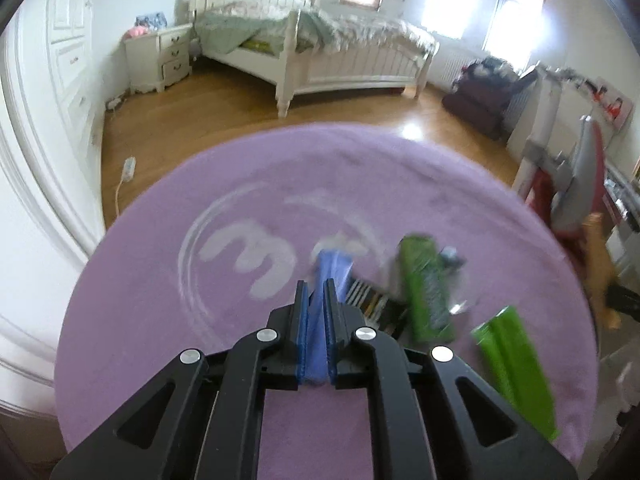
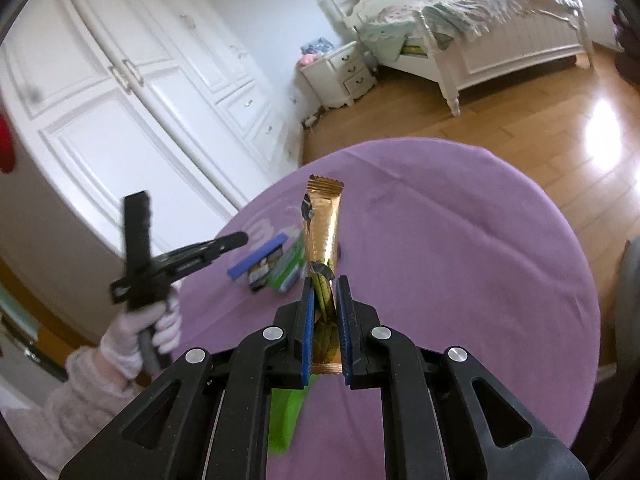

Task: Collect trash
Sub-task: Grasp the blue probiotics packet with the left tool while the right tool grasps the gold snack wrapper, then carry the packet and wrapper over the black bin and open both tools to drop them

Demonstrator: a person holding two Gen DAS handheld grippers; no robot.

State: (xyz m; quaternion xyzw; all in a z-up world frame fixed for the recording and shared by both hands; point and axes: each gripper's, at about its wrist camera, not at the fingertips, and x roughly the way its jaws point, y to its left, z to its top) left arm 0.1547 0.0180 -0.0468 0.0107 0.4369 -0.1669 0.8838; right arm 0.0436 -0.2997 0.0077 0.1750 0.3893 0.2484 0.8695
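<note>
My left gripper (image 1: 316, 286) is shut on a blue wrapper (image 1: 334, 268), which sticks out over the round purple table (image 1: 160, 280). To its right lie a green packet (image 1: 426, 288), a dark striped packet (image 1: 372, 300) and a second green wrapper (image 1: 516, 368). My right gripper (image 2: 325, 284) is shut on a gold wrapper (image 2: 324, 220), held upright above the table (image 2: 460, 260). In the right wrist view the left gripper (image 2: 236, 239) shows at the left in a white-gloved hand (image 2: 136, 340), with the blue wrapper (image 2: 258, 258) at its tip. A green wrapper (image 2: 286, 412) lies under my right fingers.
A white bed (image 1: 320, 52) and nightstand (image 1: 160, 60) stand across the wooden floor (image 1: 200, 120). White wardrobe doors (image 2: 140, 100) run along the left. A power strip (image 1: 129, 168) lies on the floor. Dark bags (image 1: 484, 92) and red-grey items (image 1: 576, 184) crowd the right.
</note>
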